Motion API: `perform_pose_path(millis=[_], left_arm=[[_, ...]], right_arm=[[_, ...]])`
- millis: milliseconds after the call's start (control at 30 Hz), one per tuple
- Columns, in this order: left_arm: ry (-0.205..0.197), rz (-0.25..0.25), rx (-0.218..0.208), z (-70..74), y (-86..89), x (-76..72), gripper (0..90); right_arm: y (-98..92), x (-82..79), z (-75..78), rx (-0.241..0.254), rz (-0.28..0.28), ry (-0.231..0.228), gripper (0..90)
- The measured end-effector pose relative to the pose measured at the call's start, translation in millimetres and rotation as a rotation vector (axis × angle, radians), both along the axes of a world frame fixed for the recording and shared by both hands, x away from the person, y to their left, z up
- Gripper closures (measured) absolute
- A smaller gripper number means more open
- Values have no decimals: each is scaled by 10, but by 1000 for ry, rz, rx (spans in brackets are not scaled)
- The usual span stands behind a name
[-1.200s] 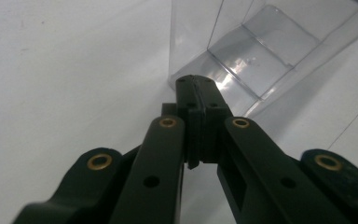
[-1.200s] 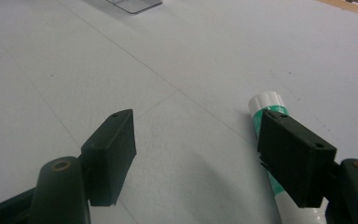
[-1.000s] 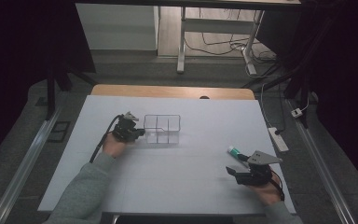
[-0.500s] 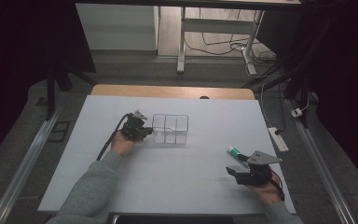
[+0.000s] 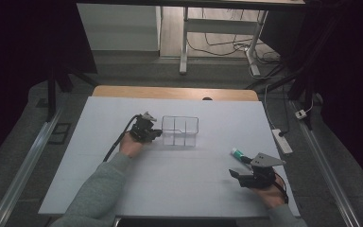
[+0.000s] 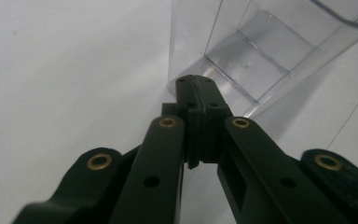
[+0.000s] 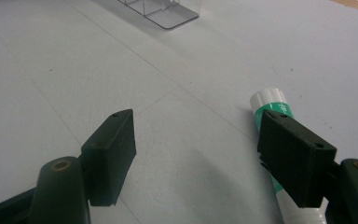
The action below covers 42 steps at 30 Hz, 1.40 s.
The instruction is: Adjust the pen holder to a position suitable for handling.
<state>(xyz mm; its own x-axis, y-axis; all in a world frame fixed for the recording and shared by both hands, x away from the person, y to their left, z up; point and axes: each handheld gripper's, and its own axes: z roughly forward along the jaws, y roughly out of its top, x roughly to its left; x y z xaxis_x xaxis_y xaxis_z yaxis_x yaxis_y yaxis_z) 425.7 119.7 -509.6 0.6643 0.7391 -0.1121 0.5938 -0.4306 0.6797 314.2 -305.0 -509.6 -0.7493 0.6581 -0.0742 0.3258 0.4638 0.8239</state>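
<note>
Item: clear plastic compartment box (image 5: 180, 131), its wall clamped in your left gripper (image 6: 196, 83). Slide it level. Right gripper (image 7: 196, 154): wide, idle.

1. The clear plastic organizer (image 5: 180, 131) stood mid-table, blocking the way straight ahead of the left gripper (image 5: 157, 134), whose closed jaws sat right at its left wall.
2. The green-and-white tube (image 5: 239, 154) lay just beside the right gripper (image 7: 193, 154), along its right jaw, well apart from the organizer.
3. The white table (image 5: 194, 189) between organizer and tube lay open.
4. The left cable (image 5: 118, 142) trailed back beside the left forearm.
</note>
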Motion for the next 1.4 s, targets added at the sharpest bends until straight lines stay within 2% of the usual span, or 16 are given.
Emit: perform_pose_path(millis=[600, 800, 967, 1033, 1067, 1100, 1267, 1400], left_arm=[[-4, -14, -4, -8, -82, 16, 889], [-26, -2, -20, 58, 41, -28, 887], [-54, 4, -41, 123, 196, -193, 882], [-66, -3, -47, 145, 260, -283, 840], [-71, -5, -57, 155, 294, -327, 747], [-71, -9, -66, 165, 327, -370, 747], [-110, -19, -49, 204, 451, -612, 476], [-134, -21, -38, 211, 529, -824, 389]], right_arm=[[-1, 0, 1, 2, 0, 0, 269], [-13, 21, 6, 17, -5, 2, 269], [-28, 13, 11, 27, -9, 0, 269], [-30, 4, 9, 21, -10, -2, 269], [-32, -2, 11, 15, -17, -4, 269], [-32, -2, 11, 15, -17, -4, 269], [-45, -3, 15, 23, -19, -4, 270], [-78, -20, 23, 19, -25, -6, 271]])
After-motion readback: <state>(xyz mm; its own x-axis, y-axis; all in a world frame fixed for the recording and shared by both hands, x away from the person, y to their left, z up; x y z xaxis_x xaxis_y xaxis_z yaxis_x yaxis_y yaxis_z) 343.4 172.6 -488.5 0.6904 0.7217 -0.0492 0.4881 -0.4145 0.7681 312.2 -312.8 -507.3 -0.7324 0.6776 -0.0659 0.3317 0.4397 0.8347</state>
